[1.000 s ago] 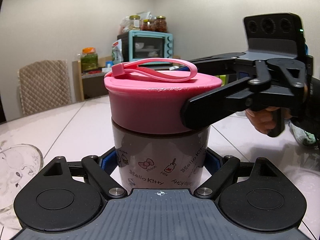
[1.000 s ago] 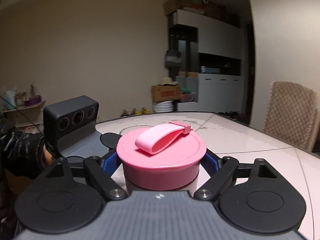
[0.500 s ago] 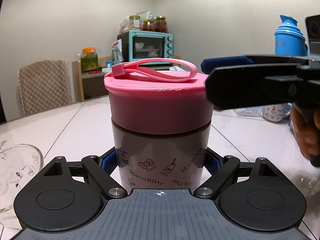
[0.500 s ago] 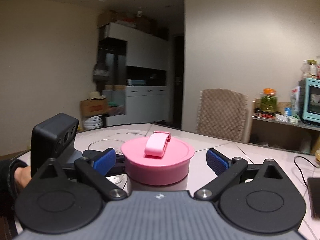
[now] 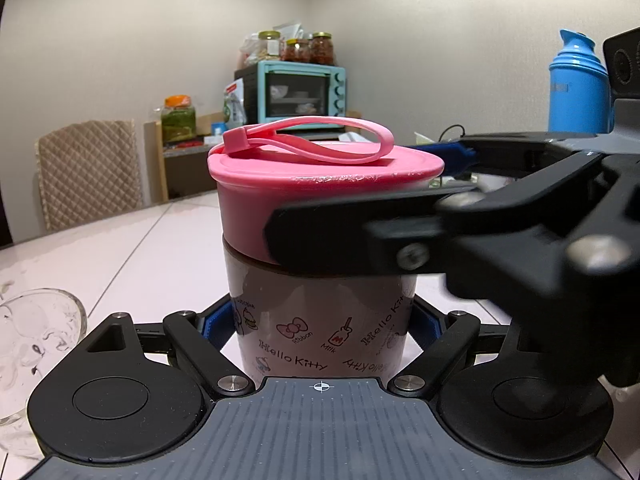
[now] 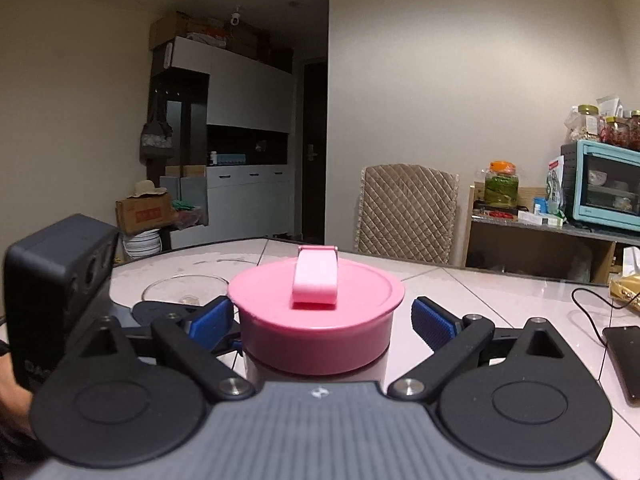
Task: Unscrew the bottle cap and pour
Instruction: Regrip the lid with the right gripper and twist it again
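The right gripper has swung around the pink cap. A second ago it clasped the cap from the side. Half a second ago its jaws stood wider and off the cap. Now they have just been closing, with the cap between them: the left pad is at the cap's wall and the right pad is just clear of it. In the left wrist view its near finger again crosses the cap's front.

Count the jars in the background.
4. Three jars stand on the oven; one green jar sits on the shelf left of it. Bags may hide more.
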{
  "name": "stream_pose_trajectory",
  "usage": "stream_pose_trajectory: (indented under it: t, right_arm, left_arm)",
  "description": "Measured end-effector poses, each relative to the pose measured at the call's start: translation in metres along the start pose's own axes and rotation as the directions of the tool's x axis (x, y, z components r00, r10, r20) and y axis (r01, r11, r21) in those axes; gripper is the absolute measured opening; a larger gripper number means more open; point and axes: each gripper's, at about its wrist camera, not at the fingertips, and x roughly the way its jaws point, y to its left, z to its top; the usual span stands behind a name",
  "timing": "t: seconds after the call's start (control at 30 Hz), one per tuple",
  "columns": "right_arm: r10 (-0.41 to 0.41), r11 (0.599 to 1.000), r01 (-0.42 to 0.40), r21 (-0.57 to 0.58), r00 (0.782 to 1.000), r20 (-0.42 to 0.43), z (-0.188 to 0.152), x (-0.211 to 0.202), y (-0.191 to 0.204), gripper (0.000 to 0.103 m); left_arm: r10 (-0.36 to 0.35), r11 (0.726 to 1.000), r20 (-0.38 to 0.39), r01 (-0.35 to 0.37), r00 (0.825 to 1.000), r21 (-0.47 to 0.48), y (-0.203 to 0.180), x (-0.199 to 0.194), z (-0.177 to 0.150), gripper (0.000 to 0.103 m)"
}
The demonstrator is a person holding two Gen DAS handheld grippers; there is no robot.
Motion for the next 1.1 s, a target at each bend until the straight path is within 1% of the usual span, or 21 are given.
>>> stream_pose_trajectory:
  t: [0.07,0.13,0.27,0.37,0.47,0.5,0.53,0.57,0.6,0.63,0.67,0.7,0.77,0.8,0.83,0.9,0.93,1.0,1.07,1.1]
  right_arm:
    - [0.006,1.000,-0.006,0.004,1.000,-0.001,-0.001,0.002,0.001,0.094]
    - [0.010,1.000,-0.010,-0.005,1.000,-0.001,-0.002,0.004,0.001,0.086]
    - [0.035,0.999,-0.035,-0.019,0.999,-0.006,0.000,0.005,-0.002,0.085]
    - [0.087,0.995,-0.088,-0.041,0.996,-0.008,0.001,0.004,-0.009,0.085]
    - [0.195,0.978,-0.195,-0.074,0.981,-0.011,0.000,0.005,-0.026,0.085]
    - [0.250,0.965,-0.250,-0.083,0.968,-0.015,0.000,0.006,-0.035,0.085]
    - [0.329,0.940,-0.330,-0.086,0.944,-0.022,0.001,0.009,-0.049,0.085]
    - [0.390,0.916,-0.391,-0.091,0.920,-0.029,0.001,0.011,-0.060,0.085]
    - [0.422,0.900,-0.424,-0.101,0.906,-0.036,0.003,0.012,-0.066,0.085]
    - [0.463,0.878,-0.465,-0.112,0.885,-0.047,0.005,0.015,-0.072,0.085]
    - [0.510,0.849,-0.514,-0.120,0.858,-0.063,0.007,0.019,-0.080,0.085]
    - [0.539,0.830,-0.544,-0.122,0.839,-0.073,0.009,0.022,-0.084,0.085]
    - [0.578,0.802,-0.584,-0.127,0.812,-0.087,0.012,0.025,-0.090,0.085]
    - [0.607,0.778,-0.614,-0.130,0.789,-0.096,0.014,0.029,-0.095,0.085]
    - [0.628,0.760,-0.637,-0.133,0.771,-0.103,0.015,0.031,-0.098,0.085]
    - [0.648,0.741,-0.657,-0.137,0.754,-0.110,0.018,0.032,-0.102,0.085]
    - [0.653,0.736,-0.662,-0.139,0.749,-0.114,0.019,0.032,-0.103,0.085]
    - [0.644,0.744,-0.654,-0.136,0.756,-0.118,0.021,0.030,-0.102,0.085]
    - [0.616,0.768,-0.627,-0.133,0.779,-0.116,0.022,0.026,-0.098,0.088]
    - [0.602,0.780,-0.612,-0.126,0.791,-0.112,0.022,0.024,-0.097,0.096]
  left_arm:
    - [0.000,1.000,0.000,0.000,1.000,0.000,0.000,0.000,0.000,0.090]
    - [0.000,1.000,0.000,0.000,1.000,0.000,-0.001,0.001,0.000,0.090]
    - [0.000,1.000,0.000,0.000,1.000,0.001,0.000,0.001,0.000,0.090]
    - [0.000,1.000,0.000,0.000,1.000,0.000,0.000,0.000,0.001,0.090]
    - [0.000,1.000,0.000,0.000,1.000,0.003,-0.002,0.001,0.001,0.090]
    - [0.000,1.000,0.000,0.000,1.000,0.005,-0.003,0.001,0.001,0.090]
    - [0.002,1.000,0.001,-0.002,1.000,0.009,-0.004,0.001,0.001,0.090]
    - [0.003,1.000,0.002,-0.003,1.000,0.014,-0.005,0.000,0.001,0.090]
    - [0.004,1.000,0.002,-0.004,1.000,0.016,-0.006,0.000,0.001,0.090]
    - [0.003,1.000,0.002,-0.003,1.000,0.015,-0.006,0.000,0.001,0.090]
    - [0.003,1.000,0.001,-0.003,1.000,0.012,-0.006,0.000,0.001,0.090]
    - [0.002,1.000,0.000,-0.002,1.000,0.010,-0.006,0.001,0.001,0.090]
    - [0.000,1.000,0.000,0.000,1.000,0.003,-0.006,0.001,0.002,0.090]
    - [-0.001,1.000,0.000,0.001,1.000,0.002,-0.006,0.001,0.002,0.090]
    - [-0.001,1.000,0.000,0.001,1.000,0.002,-0.007,0.001,0.002,0.090]
    - [-0.001,1.000,0.000,0.001,1.000,0.002,-0.007,0.000,0.002,0.090]
    - [-0.001,1.000,0.000,0.001,1.000,0.002,-0.008,0.000,0.002,0.090]
    - [-0.001,1.000,-0.001,0.001,1.000,0.002,-0.012,0.000,0.002,0.090]
    - [-0.002,1.000,-0.001,0.002,1.000,0.002,-0.012,0.000,0.002,0.090]
    - [-0.002,1.000,-0.001,0.002,1.000,0.002,-0.012,0.000,0.003,0.090]
